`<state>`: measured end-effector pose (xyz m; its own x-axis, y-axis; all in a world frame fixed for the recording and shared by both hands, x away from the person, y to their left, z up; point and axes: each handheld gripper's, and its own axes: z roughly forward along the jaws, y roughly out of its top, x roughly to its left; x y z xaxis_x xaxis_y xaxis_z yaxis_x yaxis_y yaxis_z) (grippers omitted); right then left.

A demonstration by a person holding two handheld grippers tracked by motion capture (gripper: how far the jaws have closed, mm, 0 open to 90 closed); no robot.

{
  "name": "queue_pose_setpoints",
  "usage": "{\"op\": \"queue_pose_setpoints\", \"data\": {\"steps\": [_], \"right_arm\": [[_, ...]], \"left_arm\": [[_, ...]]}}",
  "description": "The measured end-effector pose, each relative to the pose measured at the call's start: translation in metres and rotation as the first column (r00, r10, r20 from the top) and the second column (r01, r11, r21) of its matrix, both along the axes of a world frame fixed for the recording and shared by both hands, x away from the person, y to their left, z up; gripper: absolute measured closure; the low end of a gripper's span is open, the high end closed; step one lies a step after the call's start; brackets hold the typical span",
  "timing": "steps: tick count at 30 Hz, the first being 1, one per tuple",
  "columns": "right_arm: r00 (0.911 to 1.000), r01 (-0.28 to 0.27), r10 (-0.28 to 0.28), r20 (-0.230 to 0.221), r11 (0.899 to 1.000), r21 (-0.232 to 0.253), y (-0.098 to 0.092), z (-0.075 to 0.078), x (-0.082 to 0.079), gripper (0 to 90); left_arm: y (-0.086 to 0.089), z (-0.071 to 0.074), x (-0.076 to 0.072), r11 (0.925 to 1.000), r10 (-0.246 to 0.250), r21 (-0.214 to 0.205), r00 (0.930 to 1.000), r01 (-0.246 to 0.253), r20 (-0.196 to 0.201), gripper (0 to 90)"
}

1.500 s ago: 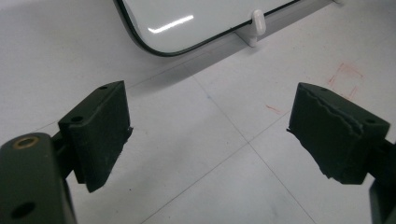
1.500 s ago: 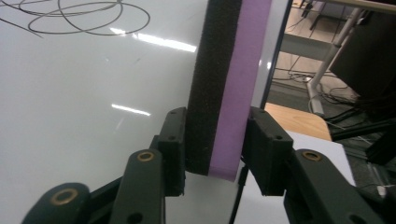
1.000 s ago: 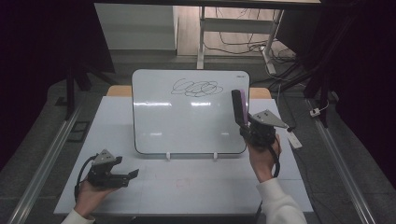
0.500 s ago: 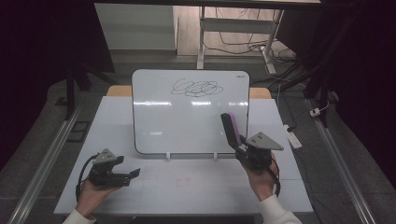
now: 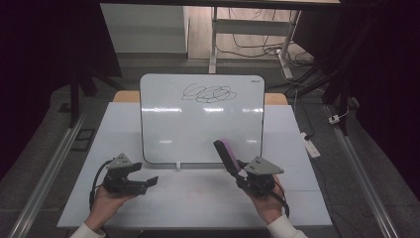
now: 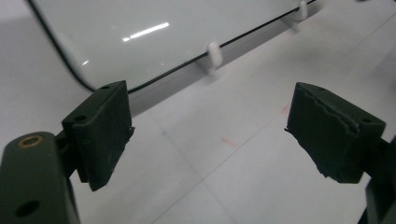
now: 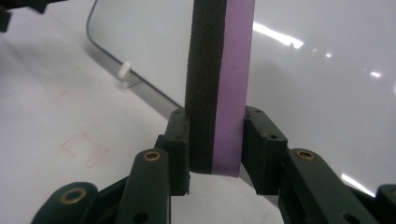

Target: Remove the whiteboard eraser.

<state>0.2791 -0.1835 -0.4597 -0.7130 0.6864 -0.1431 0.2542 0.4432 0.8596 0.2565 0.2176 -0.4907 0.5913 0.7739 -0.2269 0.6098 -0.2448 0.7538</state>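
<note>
Eraser in hand, scribble still on the board. The right gripper [image 5: 236, 167] is clamped on a whiteboard eraser [image 7: 218, 79], its two jaws pressing the eraser's flanks low down: black felt face against one jaw, purple back against the other. In the high view the eraser [image 5: 227, 154] stands tilted over the table's near right part, just in front of the whiteboard's lower edge. The whiteboard [image 5: 198, 129] lies propped at the middle of the table [image 5: 307, 208], with the black scribble [image 5: 208, 92] close to its far edge, well apart from the eraser.

To wipe well, the felt face should be turned flat onto the board before contact, carried up to the scribble and drawn across it in broad, even strokes with light pressure; a grip this low on the eraser probably leaves it free to lever between the jaws if pushed hard.

The left gripper [image 5: 148, 181] rests at the near left of the table, jaws wide apart and holding nothing. It could steady the board's near edge, since the board sits on small white clips [image 6: 212, 55] and may slide. Nothing stands between eraser and scribble. Faint red marks [image 7: 86, 148] show on the table top; cables lie on the floor [image 5: 237, 47] beyond the far edge.
</note>
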Motion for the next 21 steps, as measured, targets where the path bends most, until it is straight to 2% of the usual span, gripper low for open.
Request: {"op": "queue_pose_setpoints", "data": {"steps": [7, 13, 21], "right_arm": [[0.9980, -0.062, 0.062, 0.005, 0.997, -0.034, 0.012, -0.007, -0.007, 64.2], [0.9960, -0.090, 0.089, -0.007, 0.995, -0.047, 0.019, -0.013, -0.009, 64.2], [0.9913, -0.131, 0.130, -0.019, 0.989, -0.066, 0.029, -0.018, -0.014, 64.2]], "left_arm": [[-0.025, 0.015, 0.013, 0.9977, -0.064, -0.021, 0.9980, 0.064, 0.004, 14.8], [-0.055, 0.031, 0.028, 0.9886, -0.146, -0.037, 0.9893, 0.146, 0.010, 14.4], [-0.074, 0.039, 0.040, 0.9811, -0.184, -0.059, 0.9829, 0.184, 0.003, 14.4]]}}
